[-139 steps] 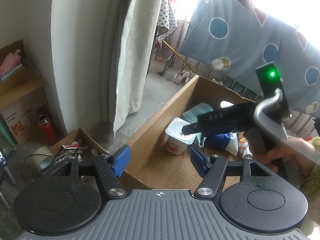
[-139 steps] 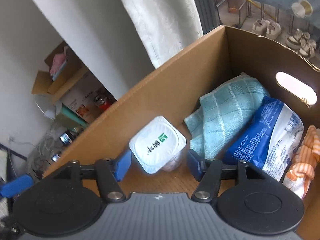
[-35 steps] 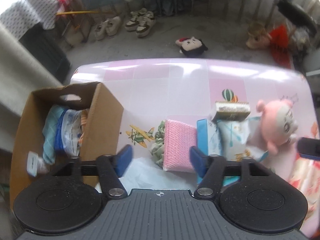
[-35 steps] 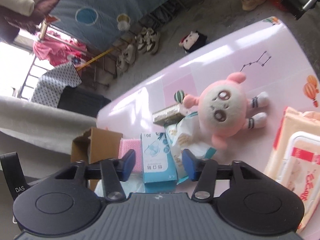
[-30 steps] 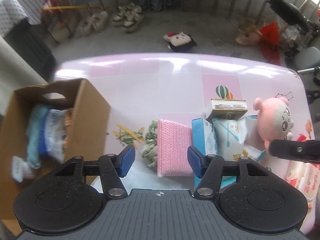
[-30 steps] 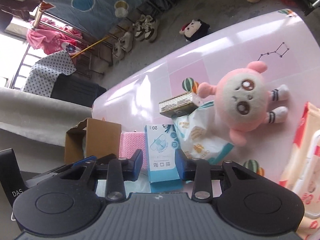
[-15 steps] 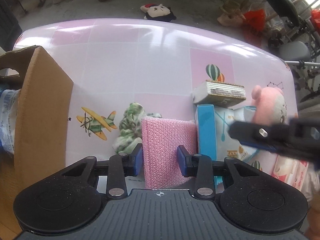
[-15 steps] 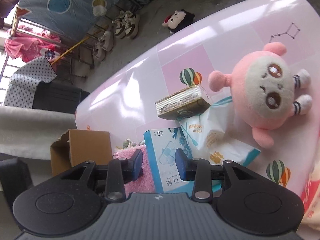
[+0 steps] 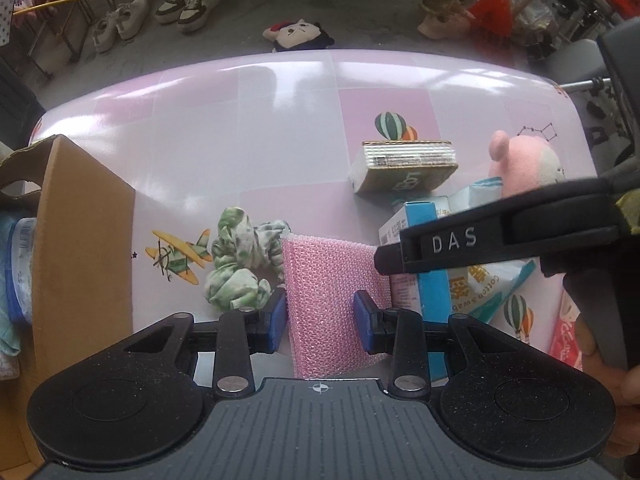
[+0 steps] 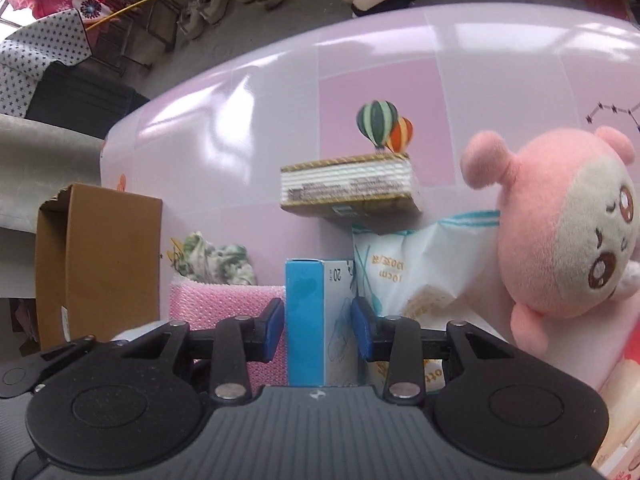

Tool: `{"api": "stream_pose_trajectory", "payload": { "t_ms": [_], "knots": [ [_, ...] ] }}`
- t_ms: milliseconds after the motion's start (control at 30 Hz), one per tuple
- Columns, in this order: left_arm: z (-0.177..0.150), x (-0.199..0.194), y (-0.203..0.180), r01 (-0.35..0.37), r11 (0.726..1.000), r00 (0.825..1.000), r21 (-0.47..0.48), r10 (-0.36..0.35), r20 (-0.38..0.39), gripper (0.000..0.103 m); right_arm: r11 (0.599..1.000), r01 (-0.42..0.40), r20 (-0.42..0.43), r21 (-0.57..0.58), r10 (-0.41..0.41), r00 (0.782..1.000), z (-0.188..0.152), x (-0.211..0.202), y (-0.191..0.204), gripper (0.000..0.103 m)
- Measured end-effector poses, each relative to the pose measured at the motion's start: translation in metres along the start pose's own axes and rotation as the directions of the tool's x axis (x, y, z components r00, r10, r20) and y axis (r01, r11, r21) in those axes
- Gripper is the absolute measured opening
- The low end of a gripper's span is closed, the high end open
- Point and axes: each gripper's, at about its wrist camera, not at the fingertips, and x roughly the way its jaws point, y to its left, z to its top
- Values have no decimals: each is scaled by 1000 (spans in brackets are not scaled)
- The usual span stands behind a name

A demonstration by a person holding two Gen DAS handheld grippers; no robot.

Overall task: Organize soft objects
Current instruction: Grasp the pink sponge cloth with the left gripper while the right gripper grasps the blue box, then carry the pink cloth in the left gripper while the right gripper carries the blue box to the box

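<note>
My left gripper [image 9: 320,314] is shut on a pink mesh sponge [image 9: 330,272] on the pink table [image 9: 280,120]. My right gripper [image 10: 318,324] is shut on a blue and white box [image 10: 320,320] that stands next to the sponge [image 10: 216,304]. The box also shows in the left wrist view [image 9: 430,292], partly behind the right gripper's body. A green and white cloth [image 9: 240,264] lies left of the sponge. A pink plush toy [image 10: 560,232] lies at the right.
An open cardboard box [image 9: 84,240] with packs inside stands at the left. A white cotton-swab bag [image 10: 412,276] and a brown packet [image 10: 348,192] lie behind the blue box. A pink wipes pack [image 9: 566,336] is at the far right. Shoes and a doll lie on the floor beyond.
Both grippers came from the cardboard box over to the table and dropped low. The left one closed on the pink sponge, the right one on the blue box.
</note>
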Motion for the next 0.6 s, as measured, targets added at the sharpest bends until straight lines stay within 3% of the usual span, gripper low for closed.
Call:
{"api": "stream_pose_trajectory", "payload": {
  "t_ms": [233, 600],
  "knots": [
    [3, 4, 1, 12, 999, 1000, -52, -12, -16, 34, 1000, -13, 21, 27, 12, 1000, -7, -12, -12, 0],
    [2, -34, -16, -23, 998, 999, -51, 25, 34, 27, 993, -99, 75, 70, 94, 993, -16, -53, -28, 0]
  ]
}}
